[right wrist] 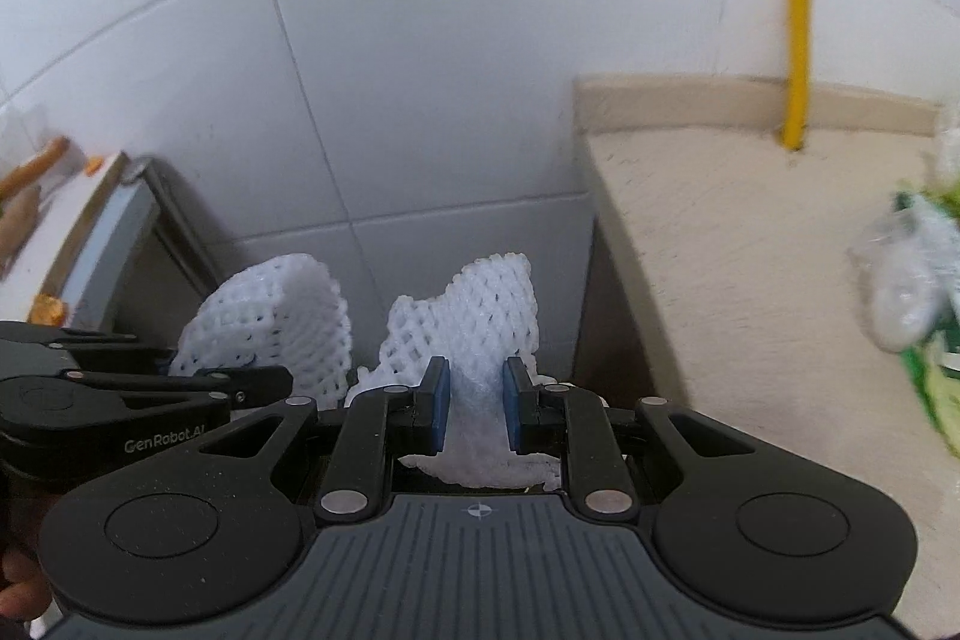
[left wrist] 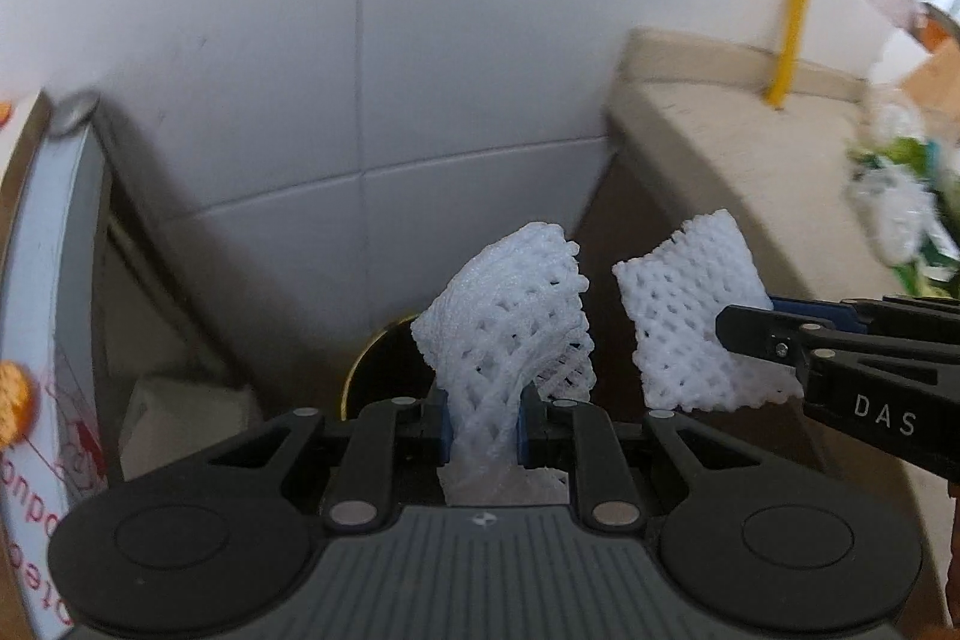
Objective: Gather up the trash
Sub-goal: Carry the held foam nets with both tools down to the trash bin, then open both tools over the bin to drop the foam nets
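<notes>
My left gripper (left wrist: 483,421) is shut on a white foam fruit net (left wrist: 510,316), held in the gap left of the beige counter. My right gripper (right wrist: 474,403) is shut on a second white foam net (right wrist: 474,322). Both are side by side in the air. In the left wrist view the right gripper (left wrist: 762,325) comes in from the right with its net (left wrist: 690,310). In the right wrist view the left gripper (right wrist: 264,379) shows at the left with its net (right wrist: 276,328). A dark round opening with a yellow rim (left wrist: 384,370) lies below the left net.
A beige counter (right wrist: 750,280) lies to the right with a crumpled green-and-white plastic wrapper (right wrist: 918,280) on it. A yellow pipe (right wrist: 801,10) runs up the white tiled wall (right wrist: 420,70). A metal-edged appliance (left wrist: 54,280) stands at the left, with a pale box (left wrist: 180,418) below.
</notes>
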Demonstrator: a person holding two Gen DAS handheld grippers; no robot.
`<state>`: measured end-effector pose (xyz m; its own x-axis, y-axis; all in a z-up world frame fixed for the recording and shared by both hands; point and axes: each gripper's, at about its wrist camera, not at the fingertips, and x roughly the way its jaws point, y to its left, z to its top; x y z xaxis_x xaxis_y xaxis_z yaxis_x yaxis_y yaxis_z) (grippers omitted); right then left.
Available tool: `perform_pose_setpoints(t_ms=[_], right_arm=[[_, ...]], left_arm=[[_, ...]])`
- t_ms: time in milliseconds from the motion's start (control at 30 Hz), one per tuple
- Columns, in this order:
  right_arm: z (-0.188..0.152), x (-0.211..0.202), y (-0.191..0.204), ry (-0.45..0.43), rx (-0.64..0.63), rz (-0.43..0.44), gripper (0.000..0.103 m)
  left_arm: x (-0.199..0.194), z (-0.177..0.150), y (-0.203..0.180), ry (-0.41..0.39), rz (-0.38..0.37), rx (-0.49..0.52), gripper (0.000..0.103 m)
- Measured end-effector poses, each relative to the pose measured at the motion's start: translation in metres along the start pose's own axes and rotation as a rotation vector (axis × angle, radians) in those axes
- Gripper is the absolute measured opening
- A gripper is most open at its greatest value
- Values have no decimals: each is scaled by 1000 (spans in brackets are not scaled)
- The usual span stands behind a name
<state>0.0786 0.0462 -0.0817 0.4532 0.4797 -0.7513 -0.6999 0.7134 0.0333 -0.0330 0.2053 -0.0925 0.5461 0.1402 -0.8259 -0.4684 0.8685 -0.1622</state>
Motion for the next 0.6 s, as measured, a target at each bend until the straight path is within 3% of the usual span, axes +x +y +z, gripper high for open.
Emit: perform_pose_setpoints(t_ms=[600], right_arm=[[12, 100, -3, 199, -81, 97, 24]], left_arm=[[69, -4, 16, 121, 136, -181, 14]])
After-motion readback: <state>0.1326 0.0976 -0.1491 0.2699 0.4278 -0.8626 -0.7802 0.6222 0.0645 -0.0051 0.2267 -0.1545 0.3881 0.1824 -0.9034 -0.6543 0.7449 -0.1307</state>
